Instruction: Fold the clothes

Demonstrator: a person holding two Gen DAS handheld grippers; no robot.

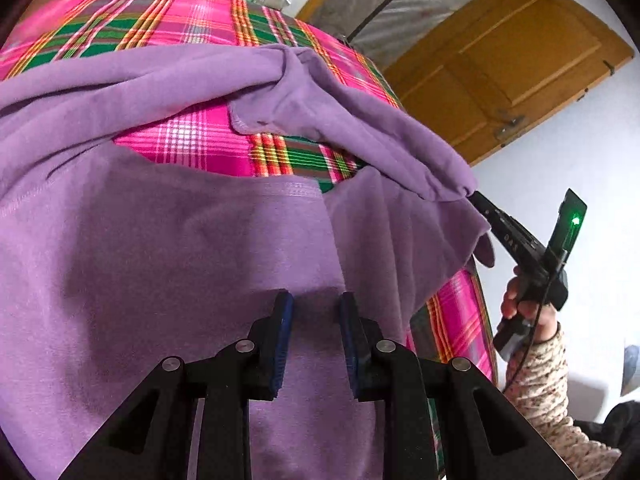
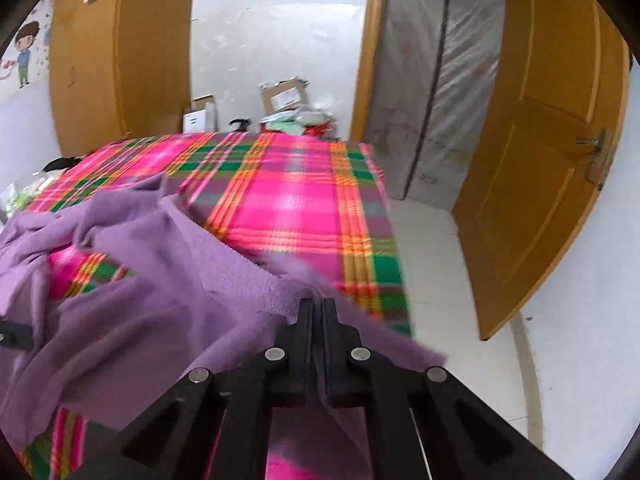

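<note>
- Lying spread and rumpled over a pink, green and orange plaid cover [image 1: 192, 20] (whether a bed or some other surface underneath, cannot tell): a purple garment [image 1: 160, 240], filling most of the left wrist view.
- Showing through a gap in the middle of the purple garment: a patch of the plaid cover, ringed by purple folds on every side.
- Hovering low over the near part of the garment: the left tongs [image 1: 316, 308], jaws standing partly apart with blue pads facing each other, nothing pinched between them, purple cloth lying underneath.
- Running from the far folds towards the right edge of the cover: a sleeve-like length of the garment, pulled up off the cover.
- Gripping the end of that length: the right tongs [image 2: 319, 304], jaws pressed together on a thin fold of the purple cloth (cloth trailing off to both sides of the tips, blurred in the right wrist view).
- Holding the handle of the right tongs: a hand [image 1: 520, 300] with a speckled knit sleeve [image 1: 540, 384], a green light glowing on the unit above.
- Standing at the far end of the cover: cardboard boxes [image 2: 286, 94] and small clutter.
- Leaning in the doorway beyond: a wrapped mattress [image 2: 436, 80], beside an open wooden door [image 2: 552, 152].
</note>
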